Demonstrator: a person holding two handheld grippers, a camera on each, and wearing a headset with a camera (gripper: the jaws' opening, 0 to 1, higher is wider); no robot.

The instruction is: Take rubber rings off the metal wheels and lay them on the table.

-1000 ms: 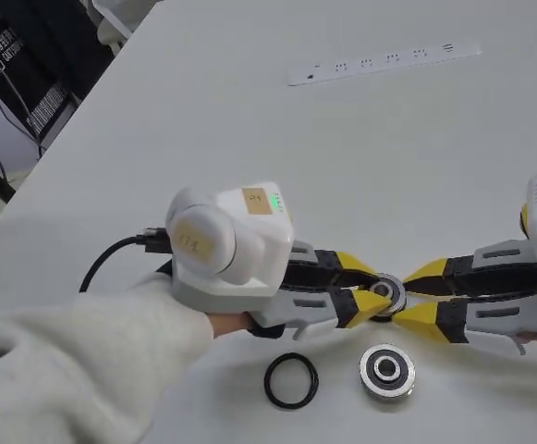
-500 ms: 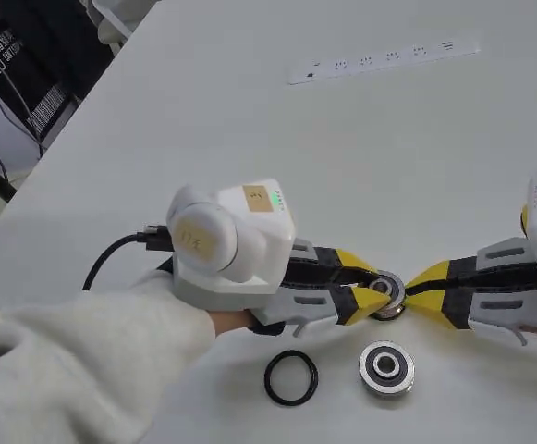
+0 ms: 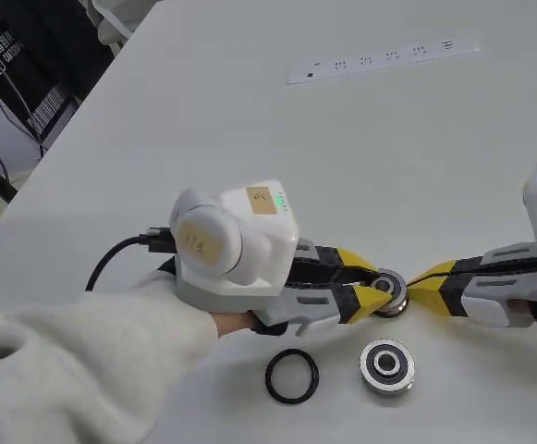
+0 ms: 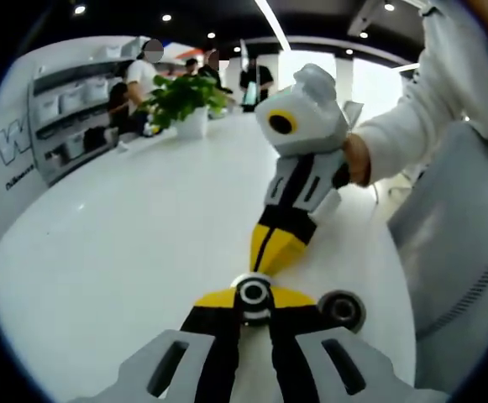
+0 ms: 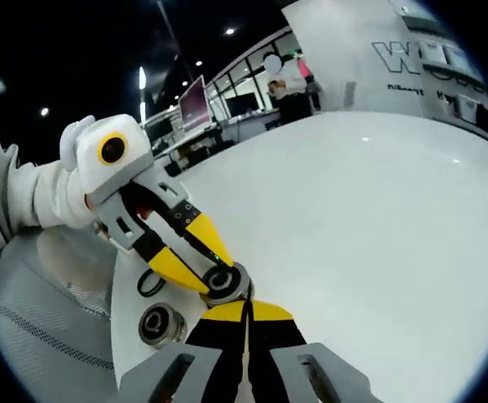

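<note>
Left claw clamps wheel | right claw pinched narrow at its rim | ring likely soft, stretchy: you peel from its edge, metal slick.

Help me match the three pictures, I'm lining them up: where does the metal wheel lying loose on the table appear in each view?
Head view: loose wheel at bottom, right of centre, beside the black ring.
Left gripper view: lower right, right of the jaws.
Right gripper view: lower left, left of the jaws.
Shared landmark: the clamped wheel, close by in every view.
</note>
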